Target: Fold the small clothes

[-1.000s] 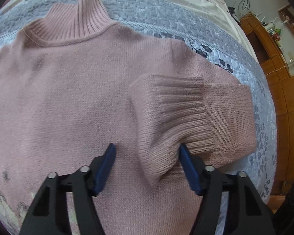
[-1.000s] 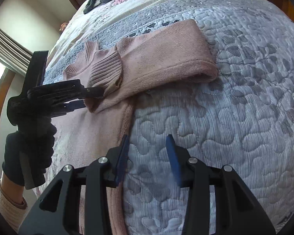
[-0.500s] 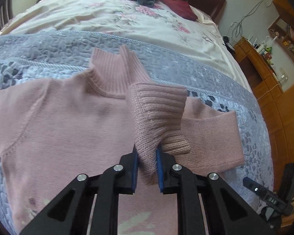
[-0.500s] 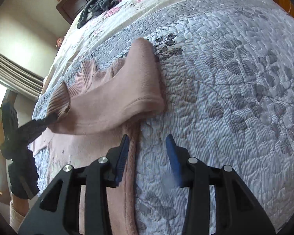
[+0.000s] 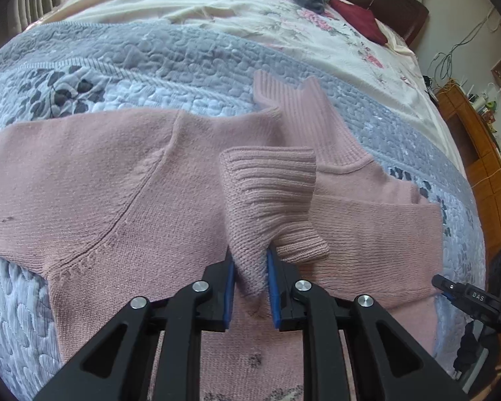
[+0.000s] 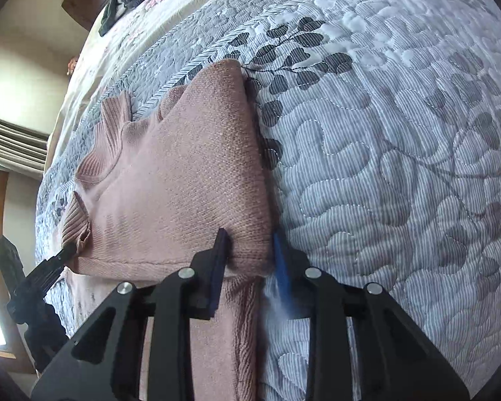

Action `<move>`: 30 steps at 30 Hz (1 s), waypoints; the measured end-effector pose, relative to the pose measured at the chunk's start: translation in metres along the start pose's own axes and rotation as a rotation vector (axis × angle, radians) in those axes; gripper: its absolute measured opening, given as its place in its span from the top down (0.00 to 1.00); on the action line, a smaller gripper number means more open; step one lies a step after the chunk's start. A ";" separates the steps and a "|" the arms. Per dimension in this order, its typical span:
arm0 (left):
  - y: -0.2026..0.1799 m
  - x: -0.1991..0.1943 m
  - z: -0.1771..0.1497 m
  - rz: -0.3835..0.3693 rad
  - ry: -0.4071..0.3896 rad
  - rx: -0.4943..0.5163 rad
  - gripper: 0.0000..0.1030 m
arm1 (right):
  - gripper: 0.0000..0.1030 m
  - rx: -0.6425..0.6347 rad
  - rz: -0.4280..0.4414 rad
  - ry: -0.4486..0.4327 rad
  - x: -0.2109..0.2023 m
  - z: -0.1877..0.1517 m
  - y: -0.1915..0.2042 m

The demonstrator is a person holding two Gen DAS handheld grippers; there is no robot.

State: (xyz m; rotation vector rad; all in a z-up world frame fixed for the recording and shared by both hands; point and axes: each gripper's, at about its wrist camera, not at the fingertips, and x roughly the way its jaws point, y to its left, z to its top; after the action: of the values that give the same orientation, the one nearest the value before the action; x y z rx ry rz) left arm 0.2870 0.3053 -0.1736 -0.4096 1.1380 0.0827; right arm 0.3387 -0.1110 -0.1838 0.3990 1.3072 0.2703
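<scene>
Left view: the left claw (image 5: pixel 249 275) is pinching the ribbed cuff (image 5: pixel 267 197) of the pink sweater (image 5: pixel 117 200) by a thin fold, so it is likely slipping free if tugged. The sweater is lying flat across the quilt (image 5: pixel 117 63), sleeve crossing its chest.

Right view: the right claw (image 6: pixel 250 260) is sitting open around the folded sleeve's corner, gripping nothing; closing crookedly risks bunching the fold. The knit is looking soft and faintly stained.

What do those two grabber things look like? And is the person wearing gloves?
Both grabbers are black plastic with triangle cut-outs and round silver screws. Each has two flat blue pads on its fingers. The left gripper and the right gripper look alike. From the left camera, white letters, "DAS", show on the right one's side. A dark glove covers the left hand.
</scene>
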 end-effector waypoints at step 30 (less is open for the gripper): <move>-0.022 -0.012 0.002 0.231 -0.127 0.276 0.84 | 0.70 -0.223 -0.083 0.003 0.016 -0.028 0.082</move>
State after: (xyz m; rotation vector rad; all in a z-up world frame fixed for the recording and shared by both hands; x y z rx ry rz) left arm 0.2891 0.2872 -0.1559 -0.0257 1.0497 0.1496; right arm 0.3182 -0.0266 -0.1683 0.1557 1.2779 0.3431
